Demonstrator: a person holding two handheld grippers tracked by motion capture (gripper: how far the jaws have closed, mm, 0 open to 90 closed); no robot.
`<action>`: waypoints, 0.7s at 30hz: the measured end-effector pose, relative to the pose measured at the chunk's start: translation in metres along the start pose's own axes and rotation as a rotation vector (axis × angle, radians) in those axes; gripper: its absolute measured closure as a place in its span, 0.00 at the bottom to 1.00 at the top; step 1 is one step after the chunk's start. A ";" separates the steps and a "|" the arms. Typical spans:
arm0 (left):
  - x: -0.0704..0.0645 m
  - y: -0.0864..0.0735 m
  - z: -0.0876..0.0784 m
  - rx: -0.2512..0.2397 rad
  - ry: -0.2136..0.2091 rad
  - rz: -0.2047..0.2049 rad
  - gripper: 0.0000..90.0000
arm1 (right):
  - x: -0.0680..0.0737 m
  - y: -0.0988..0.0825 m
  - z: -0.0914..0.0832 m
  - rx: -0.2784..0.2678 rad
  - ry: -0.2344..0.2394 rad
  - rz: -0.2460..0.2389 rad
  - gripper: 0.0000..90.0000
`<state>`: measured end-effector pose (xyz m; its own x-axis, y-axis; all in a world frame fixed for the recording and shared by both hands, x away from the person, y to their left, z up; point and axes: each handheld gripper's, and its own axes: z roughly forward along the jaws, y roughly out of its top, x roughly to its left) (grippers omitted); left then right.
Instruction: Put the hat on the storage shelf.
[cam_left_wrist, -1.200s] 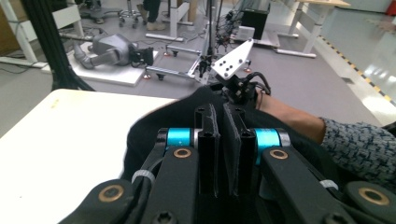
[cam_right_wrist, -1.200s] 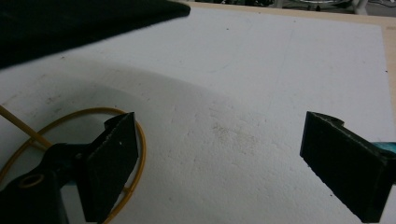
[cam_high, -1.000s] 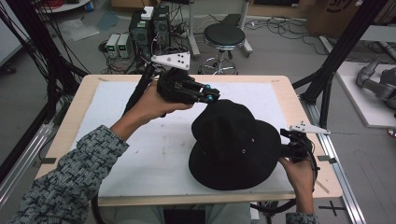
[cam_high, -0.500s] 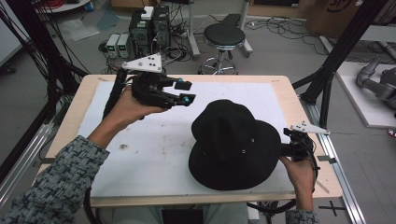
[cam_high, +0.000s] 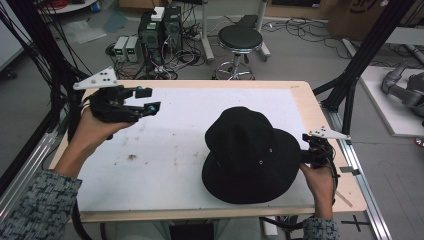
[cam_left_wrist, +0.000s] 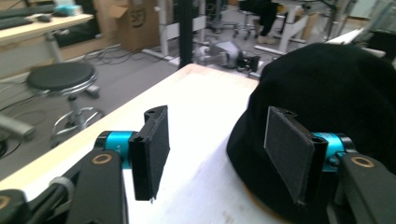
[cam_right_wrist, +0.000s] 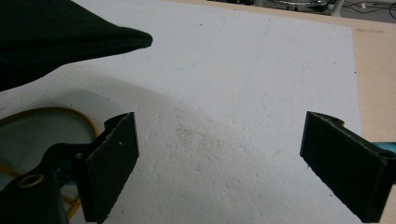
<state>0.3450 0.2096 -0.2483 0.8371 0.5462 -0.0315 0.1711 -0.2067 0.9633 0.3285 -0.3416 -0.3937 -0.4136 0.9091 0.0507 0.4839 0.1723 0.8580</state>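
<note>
The black fabric bucket hat (cam_high: 250, 150) with small metal eyelets sits crown-up on the white worktop (cam_high: 175, 150), toward the right half, its brim lying flat. The left gripper (cam_high: 148, 100) is held well apart from the hat, out to the hat's far left, and its jaws have just been opening; in the left gripper view its fingers (cam_left_wrist: 150, 151) stand wide with nothing between them, the hat's crown showing beyond the right-hand pad. The right gripper (cam_high: 306, 156) sits just beside the brim at the hat's right edge; in the right gripper view its fingers (cam_right_wrist: 112, 163) are spread wide over bare worktop, with the brim's edge (cam_right_wrist: 93, 39) ahead of and above the left finger, not between the pads. From the high view it is hard to say whether the gripper body touches the brim. The step in hand looks like a release and regrouping, with neither tool gripping the hat. The next move probably calls for one pair of fingers to straddle the brim's thin edge and close on it.
</note>
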 end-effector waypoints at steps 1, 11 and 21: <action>0.002 -0.004 -0.006 0.000 0.015 -0.007 0.44 | 0.000 0.000 0.000 0.000 0.000 0.000 0.13; 0.014 -0.046 -0.052 -0.019 0.211 -0.058 0.37 | 0.002 0.005 0.010 0.006 0.015 -0.006 0.13; 0.019 -0.087 -0.084 0.006 0.392 -0.079 0.32 | 0.005 0.006 0.013 0.003 0.023 -0.004 0.13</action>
<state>0.3027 0.3060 -0.3103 0.5595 0.8289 -0.0002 0.2313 -0.1559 0.9603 0.3395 -0.3307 -0.3946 -0.4334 0.8993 0.0587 0.4843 0.1775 0.8567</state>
